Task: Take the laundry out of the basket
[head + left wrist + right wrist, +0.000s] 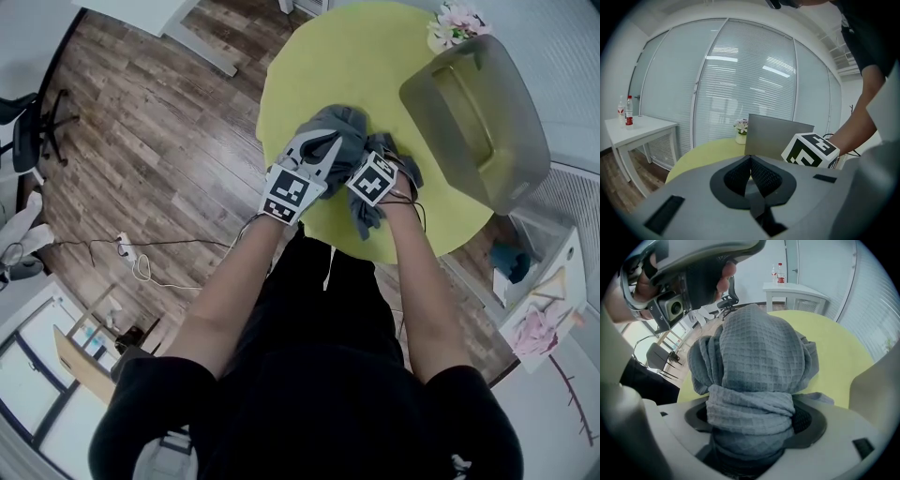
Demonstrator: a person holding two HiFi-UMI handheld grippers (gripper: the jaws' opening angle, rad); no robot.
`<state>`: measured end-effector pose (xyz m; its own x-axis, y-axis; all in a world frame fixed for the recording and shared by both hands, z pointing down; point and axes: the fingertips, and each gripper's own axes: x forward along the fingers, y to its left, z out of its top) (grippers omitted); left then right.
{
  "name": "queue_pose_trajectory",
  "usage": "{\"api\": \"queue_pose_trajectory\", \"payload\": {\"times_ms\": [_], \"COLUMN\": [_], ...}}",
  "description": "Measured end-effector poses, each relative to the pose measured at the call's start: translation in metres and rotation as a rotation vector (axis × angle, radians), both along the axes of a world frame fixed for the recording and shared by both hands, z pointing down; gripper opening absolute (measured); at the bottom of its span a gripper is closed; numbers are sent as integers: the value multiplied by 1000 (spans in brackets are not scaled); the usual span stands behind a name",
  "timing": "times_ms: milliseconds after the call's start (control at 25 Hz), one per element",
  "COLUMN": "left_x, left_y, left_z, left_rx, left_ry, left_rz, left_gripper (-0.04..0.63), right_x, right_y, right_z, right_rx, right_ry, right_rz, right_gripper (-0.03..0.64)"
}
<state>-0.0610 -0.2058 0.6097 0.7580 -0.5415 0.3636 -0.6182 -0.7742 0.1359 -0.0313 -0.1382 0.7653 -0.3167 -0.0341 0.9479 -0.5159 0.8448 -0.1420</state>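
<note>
A grey waffle-weave towel [345, 125] lies bunched on the round yellow-green table [375, 56], near its front edge. My right gripper [376, 184] points steeply down into it. In the right gripper view the towel [759, 352] fills the space between the jaws of that gripper [752, 423], which is shut on a thick fold. My left gripper [317, 152] lies over the towel's left part, and its black pads [740, 176] meet at the tips with nothing between them. The grey laundry basket [478, 122] stands tilted at the table's right; its inside shows no laundry.
A small pot of pink flowers [456, 24] stands behind the basket [778, 136]. A white side table [640, 124] with bottles [629, 111] stands by the blinds. An office chair [33, 127] and cables [141, 267] are on the wooden floor at the left.
</note>
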Motion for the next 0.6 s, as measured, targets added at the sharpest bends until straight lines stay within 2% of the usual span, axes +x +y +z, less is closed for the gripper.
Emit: {"api": "queue_pose_trajectory", "payload": {"times_ms": [320, 600], "left_x": [7, -4], "left_y": [0, -2], "left_z": [-3, -35], "left_rx": [7, 43], "left_ry": [-4, 11], "left_rz": [9, 1], "left_gripper": [11, 11], "right_x": [2, 14], "right_y": [1, -6], "right_z": [-9, -56], "right_rx": [-12, 68], "right_ry": [-3, -11], "right_rz": [-19, 21], "right_gripper": [413, 413]}}
